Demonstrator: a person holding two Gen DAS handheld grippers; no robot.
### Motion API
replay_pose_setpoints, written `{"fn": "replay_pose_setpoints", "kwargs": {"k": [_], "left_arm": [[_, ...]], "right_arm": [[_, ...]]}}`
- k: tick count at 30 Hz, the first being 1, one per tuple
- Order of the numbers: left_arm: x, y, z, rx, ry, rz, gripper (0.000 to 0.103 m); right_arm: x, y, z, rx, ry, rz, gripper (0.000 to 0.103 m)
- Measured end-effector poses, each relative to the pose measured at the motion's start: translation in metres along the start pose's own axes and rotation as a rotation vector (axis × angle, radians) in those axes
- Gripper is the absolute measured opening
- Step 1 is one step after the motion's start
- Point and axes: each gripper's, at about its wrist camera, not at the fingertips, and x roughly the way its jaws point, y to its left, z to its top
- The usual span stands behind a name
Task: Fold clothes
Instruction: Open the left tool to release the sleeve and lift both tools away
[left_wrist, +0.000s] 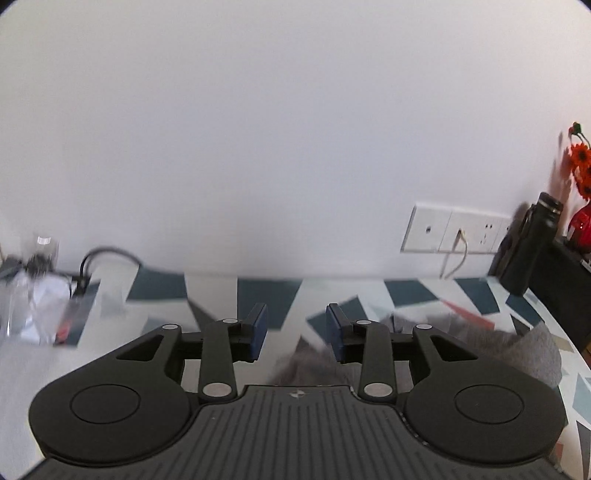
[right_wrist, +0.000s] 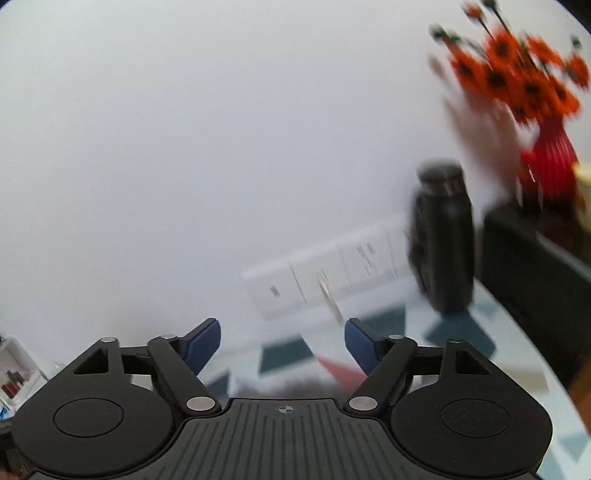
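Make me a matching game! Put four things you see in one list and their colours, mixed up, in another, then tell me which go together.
Things:
1. bottle
2. flowers
3. cloth
4. wall sockets

Colours:
A. grey
B. white
C. black
D. orange

Pairs: 1-C, 2-D, 3-A, 4-B

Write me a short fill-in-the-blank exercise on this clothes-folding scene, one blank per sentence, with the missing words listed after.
1. The garment lying on the patterned table is ____ in colour.
2. The flowers in the red vase are ____.
3. The bottle beside the wall sockets is ____.
4. Nothing sits between the pads of the left gripper; its jaws are ____.

Missing words: grey; orange; black; open
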Motion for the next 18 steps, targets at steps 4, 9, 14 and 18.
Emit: {"fn": "replay_pose_setpoints", "kwargs": {"k": [4,9,14,18], "left_arm": [[0.019,0.003,-0.003,0.057,0.047,0.002,0.036],[0.062,0.01,-0.044,0.123,0.231,0.0,0.036],[0.089,0.021,-0.081,0.125,0.338,0.023,0.036],[0.105,0.026,-0.09,0.129,0.369,0.037,0.036]], "right_arm": [[0.023,0.008,0.004,-0.083,0.009,0.003,0.075],[0.08,0.002,-0.026,-0.13,0.152,-0.038,0.075],[0.134,-0.013,-0.082,-0.183,0.322,-0.097,0.074],[0.162,-0.012,-0.115,-0.214,0.4,-0.126,0.074]]}}
